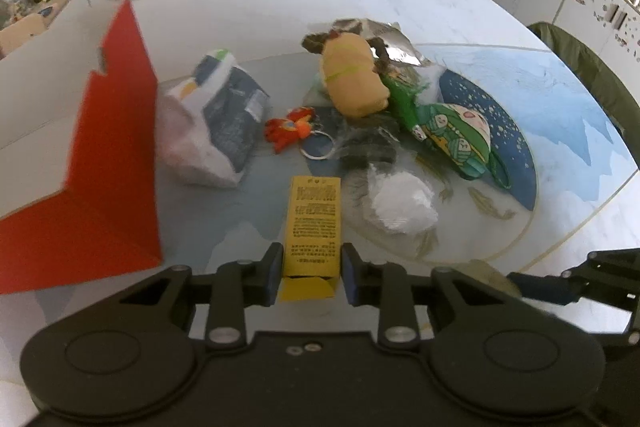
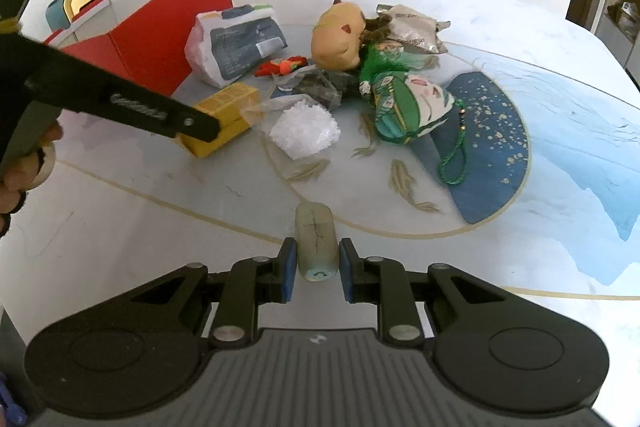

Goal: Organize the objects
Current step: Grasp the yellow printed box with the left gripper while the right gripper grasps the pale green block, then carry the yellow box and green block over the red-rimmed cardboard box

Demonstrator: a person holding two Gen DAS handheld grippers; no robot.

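The left gripper (image 1: 307, 273) holds the yellow box (image 1: 313, 227) between its jaws, beside the red box (image 1: 116, 163). The right gripper (image 2: 318, 273) jaws stand narrowly around a pale cylinder (image 2: 316, 243) on the table (image 2: 160, 227), not clearly touching.

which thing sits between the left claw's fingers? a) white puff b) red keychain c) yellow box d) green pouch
c: the yellow box lies between the two fingers of the left claw, while the other things lie farther off on the table.
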